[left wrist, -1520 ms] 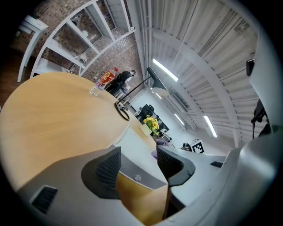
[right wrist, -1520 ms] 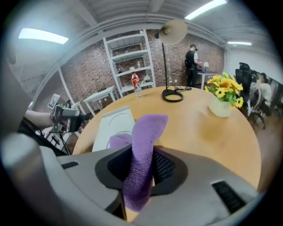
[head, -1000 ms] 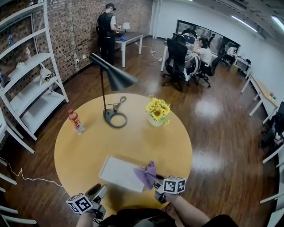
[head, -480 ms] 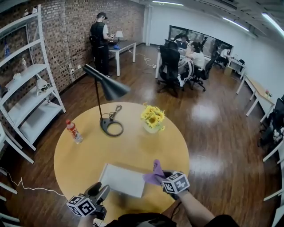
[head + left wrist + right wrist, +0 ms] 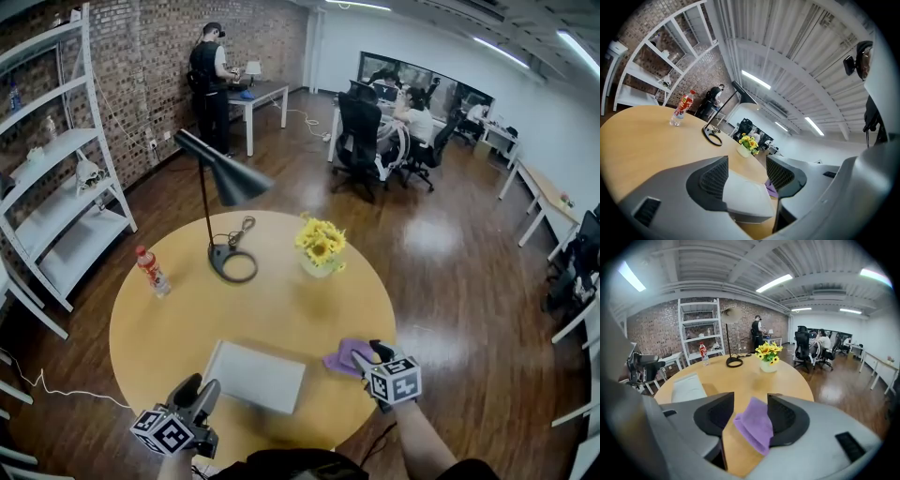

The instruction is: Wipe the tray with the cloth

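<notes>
At 7 o'clock, nearest to me, my left gripper (image 5: 202, 392) hovers with the jaws spread and nothing between them. It points at the white tray (image 5: 255, 375), which lies flat at 6 o'clock on the round table (image 5: 187, 319). At 4 o'clock, the jaws of my right gripper (image 5: 372, 353) are opening. The purple cloth (image 5: 345, 357) lies between them on the table, just beside the tray, with a gap to the left pad. Further away, the yellow flowers (image 5: 321, 246) stand at 1 o'clock, the lamp (image 5: 232, 263) at 11 and the bottle (image 5: 150, 270) at 9.
</notes>
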`<state>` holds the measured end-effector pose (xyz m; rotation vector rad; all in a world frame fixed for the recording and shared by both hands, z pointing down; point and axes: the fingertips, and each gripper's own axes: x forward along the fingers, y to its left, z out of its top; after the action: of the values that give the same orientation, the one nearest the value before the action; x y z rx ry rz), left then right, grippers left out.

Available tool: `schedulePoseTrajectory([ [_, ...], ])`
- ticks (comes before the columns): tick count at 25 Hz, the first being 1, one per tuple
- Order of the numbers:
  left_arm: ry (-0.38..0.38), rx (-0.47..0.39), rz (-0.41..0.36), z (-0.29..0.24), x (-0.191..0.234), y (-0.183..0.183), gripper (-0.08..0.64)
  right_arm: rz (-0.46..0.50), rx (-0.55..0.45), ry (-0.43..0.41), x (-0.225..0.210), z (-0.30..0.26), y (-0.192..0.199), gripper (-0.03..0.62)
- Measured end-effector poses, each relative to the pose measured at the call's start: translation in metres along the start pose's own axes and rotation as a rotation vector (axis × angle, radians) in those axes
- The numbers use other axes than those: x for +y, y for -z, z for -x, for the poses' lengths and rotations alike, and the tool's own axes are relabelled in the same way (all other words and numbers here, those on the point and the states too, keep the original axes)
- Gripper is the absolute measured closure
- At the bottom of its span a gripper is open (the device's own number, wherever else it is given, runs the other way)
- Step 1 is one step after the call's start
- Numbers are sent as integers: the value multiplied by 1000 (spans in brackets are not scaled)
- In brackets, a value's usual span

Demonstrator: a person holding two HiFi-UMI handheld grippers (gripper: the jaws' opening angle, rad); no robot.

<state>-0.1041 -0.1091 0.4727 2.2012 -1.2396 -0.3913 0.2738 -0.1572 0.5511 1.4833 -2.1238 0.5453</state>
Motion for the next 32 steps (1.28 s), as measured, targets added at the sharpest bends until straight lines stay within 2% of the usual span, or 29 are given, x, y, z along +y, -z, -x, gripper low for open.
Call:
schedulePoseTrajectory([
  [3, 3, -26, -10, 4, -2, -9, 325, -60, -98, -13, 5, 8, -15, 367],
  [5, -5, -51, -13, 11, -3, -14, 325, -164, -174, -45, 11, 21, -22, 426],
  [7, -26, -78, -29, 18, -1, -18, 325, -255, -238, -89, 17, 33, -21, 524],
  [8, -41, -90, -44, 21, 2, -21, 325, -268, -260, -108, 20, 37, -21, 577],
  [9, -53, -99, -60, 23, 5, -23, 325, -254, -273, -116, 24, 39, -21, 589],
  [13, -85, -132, -114, 28, 6, -36, 325, -98, -259, -68, 35, 50, -26, 591],
  [15, -102, -152, -143, 37, 5, -42, 325, -69, -263, -41, 38, 59, -26, 591],
  [21, -123, -192, -147, 64, 13, -57, 325, -243, -394, -65, 39, 78, -39, 592],
  [27, -130, -237, -144, 80, 16, -71, 327, -264, -469, -91, 42, 92, -61, 592],
  [32, -116, -241, -136, 81, 12, -70, 327, -274, -485, -103, 45, 97, -65, 592],
])
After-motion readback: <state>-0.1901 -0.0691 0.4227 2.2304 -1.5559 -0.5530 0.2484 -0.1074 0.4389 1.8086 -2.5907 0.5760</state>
